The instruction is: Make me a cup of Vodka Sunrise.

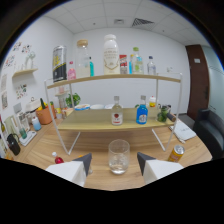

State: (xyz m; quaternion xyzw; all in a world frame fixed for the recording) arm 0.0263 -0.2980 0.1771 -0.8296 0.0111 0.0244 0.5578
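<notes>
A clear empty glass (119, 156) stands on the wooden table just ahead of my gripper (114, 164), between the two fingertips with a gap at each side. The fingers are open. On the lower shelf (90, 121) of a white wire rack beyond the glass stand a clear bottle with a red label (116, 112) and a blue bottle (142, 112). The upper shelf (100, 78) carries several taller bottles, among them a large white one (110, 54) and a dark can-like one (59, 64).
A yellow can (176, 152) stands to the right of the right finger. A small red object (59, 160) lies left of the left finger. A terracotta pot (44, 114) and desk clutter sit at the left. A brown door (198, 80) and a dark chair (210, 125) are at the right.
</notes>
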